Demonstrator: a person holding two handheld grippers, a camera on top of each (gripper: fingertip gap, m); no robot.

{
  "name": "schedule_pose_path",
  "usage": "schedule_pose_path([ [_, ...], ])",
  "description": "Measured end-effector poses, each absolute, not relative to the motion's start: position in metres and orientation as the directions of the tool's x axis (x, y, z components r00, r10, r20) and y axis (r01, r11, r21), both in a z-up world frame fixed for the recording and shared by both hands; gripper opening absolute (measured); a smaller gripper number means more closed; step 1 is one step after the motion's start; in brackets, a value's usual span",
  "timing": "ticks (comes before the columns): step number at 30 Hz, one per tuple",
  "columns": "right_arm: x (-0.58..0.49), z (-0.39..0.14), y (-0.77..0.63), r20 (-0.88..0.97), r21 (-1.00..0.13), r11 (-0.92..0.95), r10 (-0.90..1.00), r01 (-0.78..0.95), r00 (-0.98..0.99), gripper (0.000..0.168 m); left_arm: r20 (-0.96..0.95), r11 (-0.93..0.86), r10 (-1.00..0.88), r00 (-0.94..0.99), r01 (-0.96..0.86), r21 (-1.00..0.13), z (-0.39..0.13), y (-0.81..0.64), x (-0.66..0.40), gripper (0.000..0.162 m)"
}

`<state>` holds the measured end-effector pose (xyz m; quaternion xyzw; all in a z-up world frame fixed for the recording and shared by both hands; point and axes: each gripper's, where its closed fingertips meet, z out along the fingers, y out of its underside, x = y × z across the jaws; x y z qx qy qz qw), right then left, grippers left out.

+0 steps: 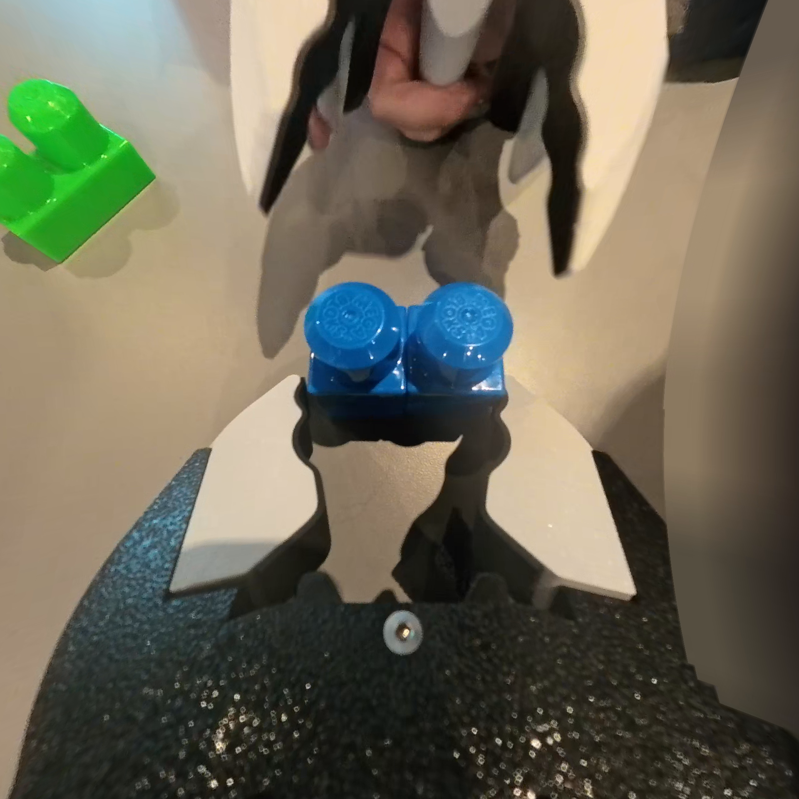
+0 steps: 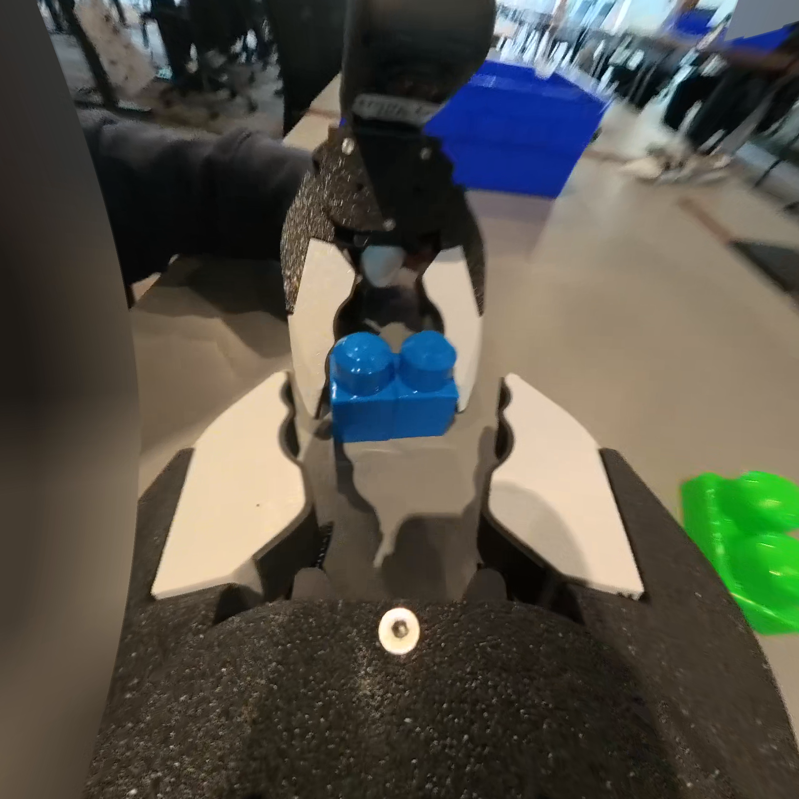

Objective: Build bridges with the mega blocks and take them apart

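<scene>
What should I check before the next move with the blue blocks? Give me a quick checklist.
1. Left gripper clamped on blue blocks: ok, fingers press both ends.
2. Right gripper open: ok, fingers spread wide.
3. Blue blocks between the right fingers: not ok, they sit just beyond the tips.
4. Studs face up: ok.
5. Green block out of the way: ok, apart on the table.
6. Blue blocks resting on the table: cannot tell.
</scene>
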<state>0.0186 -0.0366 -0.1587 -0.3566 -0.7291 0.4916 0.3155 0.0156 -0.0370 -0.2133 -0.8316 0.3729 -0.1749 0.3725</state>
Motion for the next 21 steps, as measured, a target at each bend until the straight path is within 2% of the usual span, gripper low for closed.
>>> schedule_pose_path([
  [2,0.017,-0.166,-0.040,0.080,-0.926,0.269,0.825,0.264,-0.560,0.097,0.007,-0.440,-0.754,0.657,-0.496,-0.749,-0.214,-0.037,0.016,0.081],
  [5,0.013,-0.170,-0.042,0.040,-0.917,0.255,0.824,0.306,-0.565,0.100,0.003,-0.435,-0.757,0.653,-0.501,-0.748,-0.214,-0.038,0.017,0.080],
  [13,0.000,-0.178,-0.048,0.067,-0.893,0.303,0.822,0.334,-0.566,0.084,0.017,-0.445,-0.753,0.658,-0.490,-0.749,-0.214,-0.043,0.014,0.083],
  [21,0.000,-0.183,-0.052,0.090,-0.871,0.350,0.803,0.345,-0.589,0.083,0.014,-0.449,-0.747,0.664,-0.490,-0.747,-0.214,-0.046,0.010,0.088],
])
